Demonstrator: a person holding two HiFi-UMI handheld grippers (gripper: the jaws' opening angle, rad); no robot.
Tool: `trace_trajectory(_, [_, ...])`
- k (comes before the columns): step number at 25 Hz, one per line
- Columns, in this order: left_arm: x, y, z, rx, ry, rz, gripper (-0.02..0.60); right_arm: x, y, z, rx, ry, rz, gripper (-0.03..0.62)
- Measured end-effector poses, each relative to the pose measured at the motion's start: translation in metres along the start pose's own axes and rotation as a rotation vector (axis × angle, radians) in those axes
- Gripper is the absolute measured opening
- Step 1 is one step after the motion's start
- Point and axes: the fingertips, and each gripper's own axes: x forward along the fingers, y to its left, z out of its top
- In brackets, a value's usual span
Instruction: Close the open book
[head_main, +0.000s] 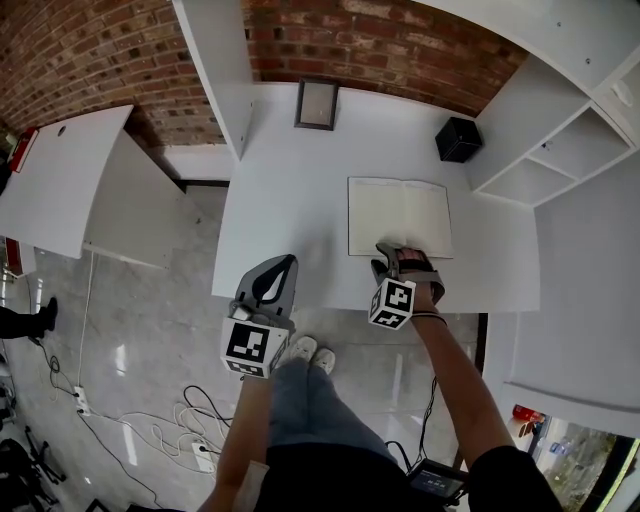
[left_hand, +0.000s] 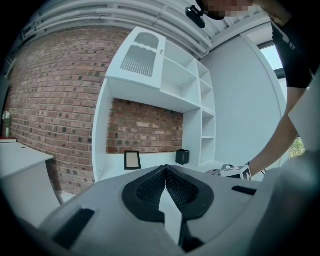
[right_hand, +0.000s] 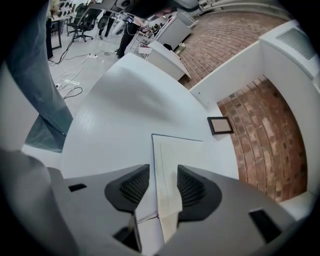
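The open book (head_main: 400, 215) lies flat on the white table (head_main: 290, 200), pale pages up, right of centre. My right gripper (head_main: 390, 250) is at the book's near edge, jaws pointing over the pages. In the right gripper view, that gripper (right_hand: 163, 182) stands open with the edge of the book (right_hand: 185, 155) and a slightly raised strip of pages between its pads. My left gripper (head_main: 288, 260) hovers at the table's front edge, left of the book. Its jaws (left_hand: 165, 167) are shut with nothing in them.
A small picture frame (head_main: 317, 104) leans against the brick wall at the back of the table. A black box (head_main: 458, 139) sits at the back right. White shelves (head_main: 560, 150) rise on the right. Another white table (head_main: 60, 170) stands to the left, with cables (head_main: 170, 420) on the floor.
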Motion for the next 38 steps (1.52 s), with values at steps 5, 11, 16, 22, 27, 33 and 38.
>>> trace_trajectory(5, [-0.004, 0.004, -0.003, -0.002, 0.007, 0.015, 0.008, 0.007, 0.001, -0.001, -0.040, 0.022, -0.004, 0.153])
trace_trajectory(11, [-0.006, 0.007, -0.008, -0.006, 0.019, 0.021, 0.008, 0.011, -0.004, 0.005, -0.115, 0.024, -0.025, 0.153])
trace_trajectory(16, [-0.004, 0.007, -0.008, -0.004, 0.018, 0.020, 0.008, 0.014, 0.011, 0.002, -0.145, 0.033, 0.001, 0.039])
trace_trajectory(22, [-0.002, 0.009, -0.008, -0.005, 0.023, 0.025, 0.008, 0.013, 0.010, 0.002, -0.132, 0.026, -0.010, 0.032])
trace_trajectory(27, [0.003, 0.007, -0.007, -0.001, 0.021, 0.020, 0.008, 0.014, 0.010, 0.002, -0.088, 0.020, -0.008, 0.032])
trace_trajectory(33, [0.007, 0.006, -0.006, 0.002, 0.022, 0.016, 0.008, 0.009, 0.006, 0.003, 0.012, -0.017, -0.021, 0.025])
trace_trajectory(38, [0.011, 0.004, -0.006, 0.001, 0.027, 0.008, 0.008, -0.001, -0.004, 0.005, 0.142, -0.073, -0.064, 0.018])
